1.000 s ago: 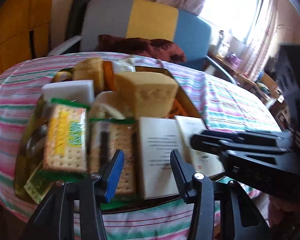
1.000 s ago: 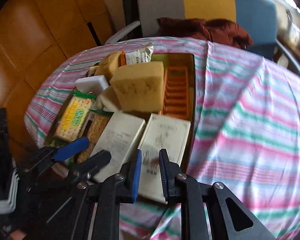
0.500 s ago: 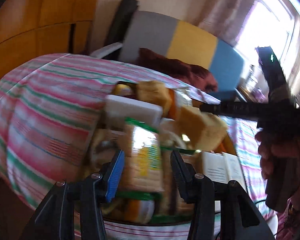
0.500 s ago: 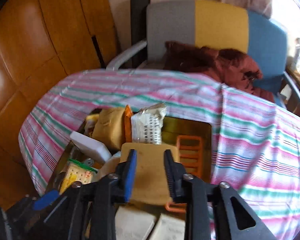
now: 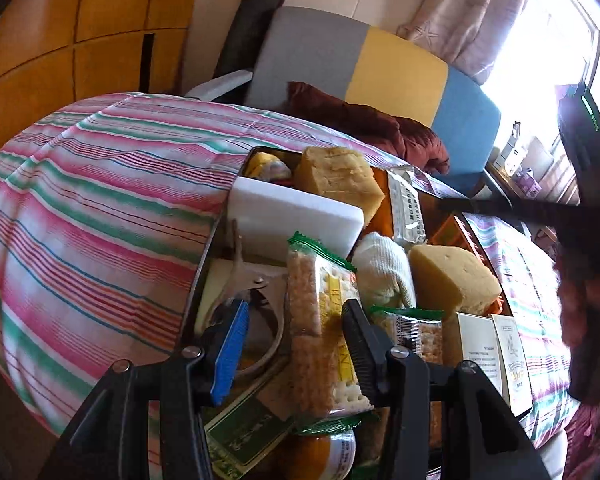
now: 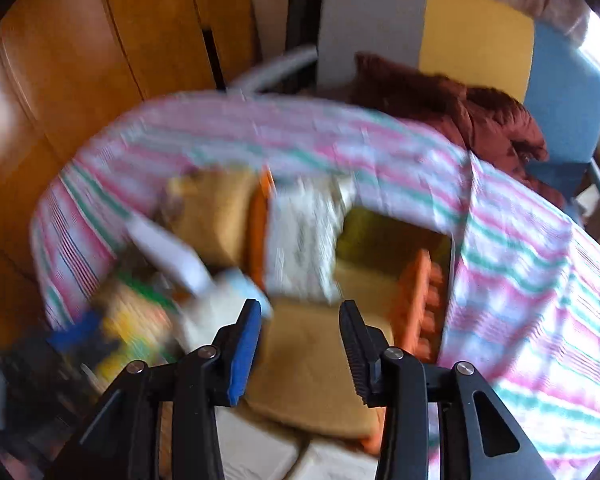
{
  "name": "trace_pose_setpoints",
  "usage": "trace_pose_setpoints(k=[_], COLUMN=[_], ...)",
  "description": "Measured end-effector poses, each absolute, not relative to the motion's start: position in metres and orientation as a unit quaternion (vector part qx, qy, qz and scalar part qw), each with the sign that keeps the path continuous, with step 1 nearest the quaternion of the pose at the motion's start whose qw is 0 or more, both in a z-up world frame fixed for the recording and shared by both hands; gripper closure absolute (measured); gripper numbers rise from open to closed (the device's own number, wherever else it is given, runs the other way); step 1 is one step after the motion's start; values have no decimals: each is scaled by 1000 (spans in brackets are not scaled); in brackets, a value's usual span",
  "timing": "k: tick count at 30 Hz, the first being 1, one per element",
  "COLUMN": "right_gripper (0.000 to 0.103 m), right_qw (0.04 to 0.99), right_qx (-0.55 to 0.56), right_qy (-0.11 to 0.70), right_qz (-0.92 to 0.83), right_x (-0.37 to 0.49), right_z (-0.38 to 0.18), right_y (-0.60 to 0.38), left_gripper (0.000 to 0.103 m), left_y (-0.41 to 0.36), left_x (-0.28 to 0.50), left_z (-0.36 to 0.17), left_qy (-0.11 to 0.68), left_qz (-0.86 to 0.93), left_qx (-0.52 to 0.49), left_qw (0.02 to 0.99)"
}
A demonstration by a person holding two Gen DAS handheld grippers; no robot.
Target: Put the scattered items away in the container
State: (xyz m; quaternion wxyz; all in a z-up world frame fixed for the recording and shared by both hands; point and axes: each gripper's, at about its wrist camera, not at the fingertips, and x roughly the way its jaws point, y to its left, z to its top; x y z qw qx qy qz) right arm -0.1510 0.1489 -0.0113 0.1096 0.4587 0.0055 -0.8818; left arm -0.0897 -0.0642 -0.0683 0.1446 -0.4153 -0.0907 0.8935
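A dark-rimmed container (image 5: 219, 236) on the striped cloth is packed with items. Among them are a white foam block (image 5: 296, 216), two yellow sponges (image 5: 336, 176), a cracker pack (image 5: 320, 320), a white cloth roll (image 5: 384, 272), white boxes (image 5: 484, 348) and a metal tool (image 5: 256, 280). My left gripper (image 5: 296, 348) hovers open over the cracker pack, its pads apart from it. My right gripper (image 6: 300, 352) hangs over a yellow sponge (image 6: 312, 364); its jaws are opening and nothing is pressed between them. The right wrist view is blurred.
A striped tablecloth (image 5: 92, 208) covers the table around the container. Behind stands a chair (image 5: 380, 64) with a grey, yellow and blue back and a maroon garment (image 5: 372, 124). Wood panelling (image 5: 80, 40) is at the left. An orange plastic tray (image 6: 416, 304) lies along the container's right side.
The left gripper has swung left from the white boxes to the cracker pack. The right gripper moved from the boxes forward over the yellow sponge, and its shut jaws have spread apart.
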Motion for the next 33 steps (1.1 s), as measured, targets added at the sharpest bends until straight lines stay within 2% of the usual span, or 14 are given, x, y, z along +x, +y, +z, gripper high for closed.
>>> trace_pose_setpoints(k=[3,6,8,15,20,23,26,28,29,33], right_gripper=[60,67,67,67,66,66,66,73,74,75], right_qw=[96,96,103,78,84,129,165,168,159,141], right_qx=[443,453,461,512,496,450,441,457,469,479], right_qy=[23,52,67,37,33,43,78,109,120,99], right_qz=[-891,-885,-879,-855,-863,-882,-879,-866,-860,-861], right_x=[-182,-219,-233,-235,-232,-220,-221,-228,-231,-226], right_z=[-5,-16,-27,-39,-32,-13,-10,-21,-27,-30], right_y=[134,116,108,130,130,106,73,55,53,71], left_gripper=[46,45,45,42,42,42,43,50,51,53], left_y=[-59,-58,-57,-46,-60,-71,-71,-69,-68,-58], left_x=[-95,-96,-96,-96,-91,-84,-86,-91,-91,-94], left_z=[-74,-75,-75,-75,-66,-57,-55,-60,-60,-65], left_qy=[-90,-85,-81,-58,-95,-120,-98,-92,-87,-77], left_qz=[887,887,889,895,898,907,913,907,908,899], left_qx=[-425,-425,-422,-413,-402,-376,-375,-389,-388,-400], left_qw=[155,157,160,158,154,147,129,134,134,160])
